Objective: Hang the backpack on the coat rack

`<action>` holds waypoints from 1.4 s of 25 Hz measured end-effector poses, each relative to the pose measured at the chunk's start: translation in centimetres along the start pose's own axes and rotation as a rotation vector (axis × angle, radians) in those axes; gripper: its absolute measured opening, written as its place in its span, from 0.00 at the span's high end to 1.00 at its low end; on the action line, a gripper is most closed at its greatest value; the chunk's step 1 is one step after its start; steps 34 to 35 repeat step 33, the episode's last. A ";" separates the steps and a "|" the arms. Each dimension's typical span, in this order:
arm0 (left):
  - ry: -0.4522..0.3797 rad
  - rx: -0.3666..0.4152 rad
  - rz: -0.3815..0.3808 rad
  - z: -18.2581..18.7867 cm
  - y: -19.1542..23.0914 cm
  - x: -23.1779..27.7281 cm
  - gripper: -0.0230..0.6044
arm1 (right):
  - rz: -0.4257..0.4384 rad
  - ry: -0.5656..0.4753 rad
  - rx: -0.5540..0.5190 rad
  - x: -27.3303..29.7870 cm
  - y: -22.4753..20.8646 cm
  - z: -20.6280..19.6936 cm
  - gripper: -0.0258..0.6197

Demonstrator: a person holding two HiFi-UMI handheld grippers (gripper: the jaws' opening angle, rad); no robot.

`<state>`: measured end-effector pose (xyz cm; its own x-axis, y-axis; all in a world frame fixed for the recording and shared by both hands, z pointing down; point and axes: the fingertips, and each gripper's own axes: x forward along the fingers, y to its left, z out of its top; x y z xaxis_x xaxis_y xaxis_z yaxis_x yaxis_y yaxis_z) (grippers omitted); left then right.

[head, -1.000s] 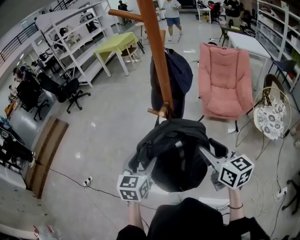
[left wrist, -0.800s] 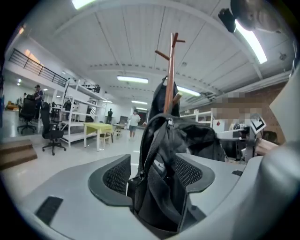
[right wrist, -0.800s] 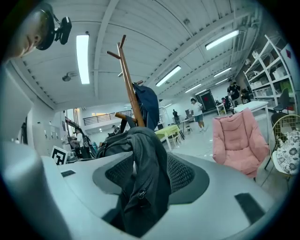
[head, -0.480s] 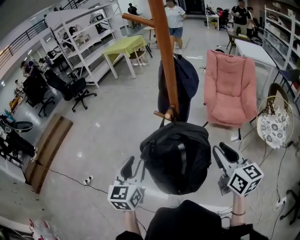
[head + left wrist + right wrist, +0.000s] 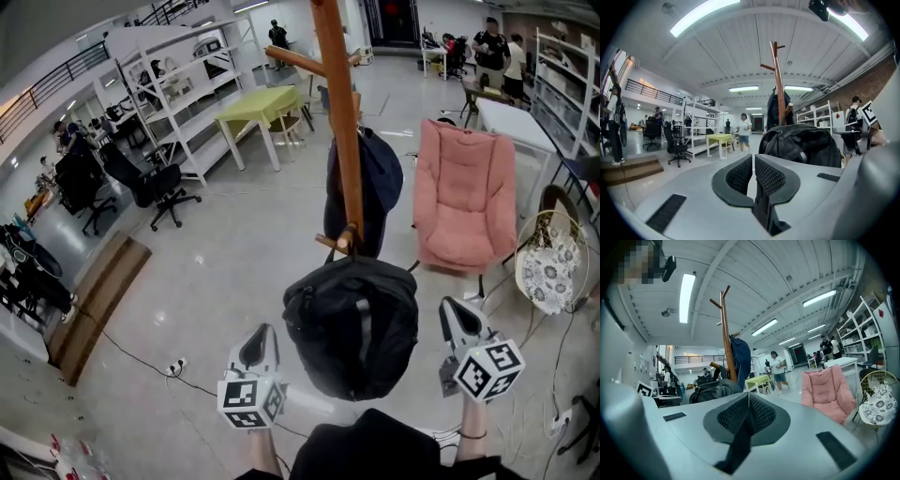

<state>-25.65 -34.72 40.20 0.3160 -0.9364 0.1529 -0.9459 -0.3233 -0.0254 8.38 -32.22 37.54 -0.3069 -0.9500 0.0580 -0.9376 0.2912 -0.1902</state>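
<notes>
Head view: the black backpack (image 5: 354, 323) hangs from a low peg (image 5: 337, 242) of the wooden coat rack (image 5: 339, 122). It sits between the left tongs (image 5: 258, 342) at near left and the right tongs (image 5: 459, 319) at near right, both clear of it. Left gripper view: the left tongs (image 5: 752, 161) have their jaws drawn together on nothing, and the backpack (image 5: 801, 145) hangs just beyond, to the right. Right gripper view: the right tongs (image 5: 748, 401) are closed and empty, with the backpack (image 5: 712, 391) farther off at left, beside the coat rack (image 5: 725, 333).
</notes>
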 end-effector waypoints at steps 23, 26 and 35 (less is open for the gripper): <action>0.005 0.050 0.013 -0.1 -1.4 -0.6 0.94 | -0.013 0.026 -0.058 0.0 -0.2 -1.1 0.94; 0.007 0.050 0.015 0.0 -1.6 -0.7 0.94 | -0.015 0.031 -0.061 -0.1 -0.4 -1.1 0.94; 0.008 0.046 0.017 -0.5 -1.8 0.0 0.94 | -0.014 0.030 -0.071 0.5 -1.1 -1.4 0.94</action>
